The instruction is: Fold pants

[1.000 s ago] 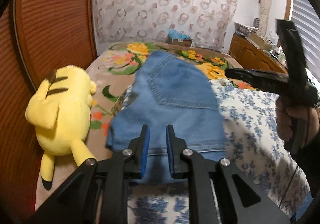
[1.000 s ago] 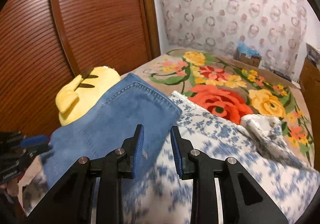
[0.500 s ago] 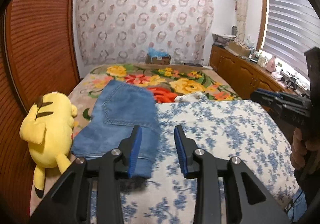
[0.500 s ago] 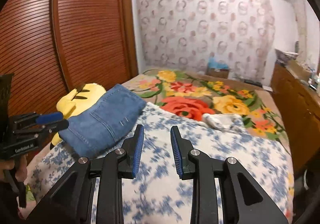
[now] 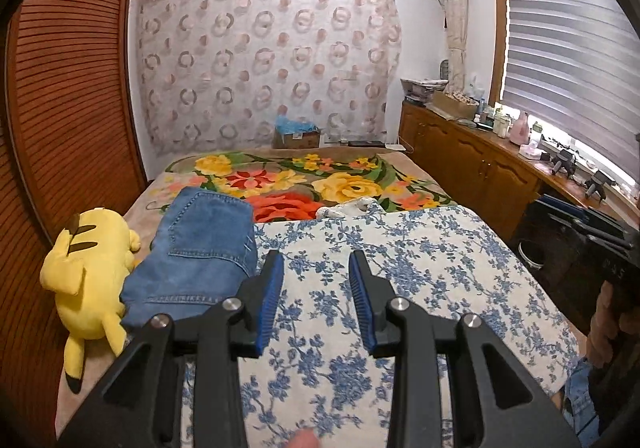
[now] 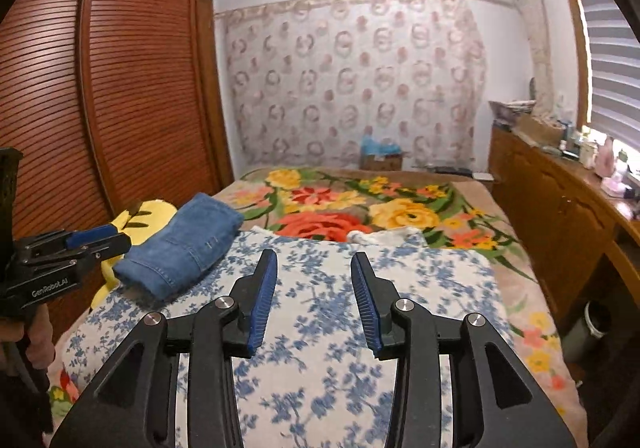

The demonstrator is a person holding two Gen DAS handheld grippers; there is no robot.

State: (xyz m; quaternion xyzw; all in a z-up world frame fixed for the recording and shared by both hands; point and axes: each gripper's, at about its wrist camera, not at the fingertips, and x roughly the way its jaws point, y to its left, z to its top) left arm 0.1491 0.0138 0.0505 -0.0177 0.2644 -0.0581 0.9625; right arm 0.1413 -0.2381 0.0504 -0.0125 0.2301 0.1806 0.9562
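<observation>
- Both grippers, left gripper [image 5: 316, 298] and right gripper [image 6: 314, 298], had pulled back from the pants [image 5: 198, 254], jaws apart, empty.
- Pants lay folded on the bed [image 5: 420, 260]; fold looked complete.

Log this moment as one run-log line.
jeans: folded, on bed beside yellow plush | left gripper: open, empty | right gripper: open, empty

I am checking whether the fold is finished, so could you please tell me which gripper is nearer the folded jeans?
Left. The left gripper hovers open just right of the folded jeans; the right gripper hovers open farther right over the blue-flowered blanket.
</observation>
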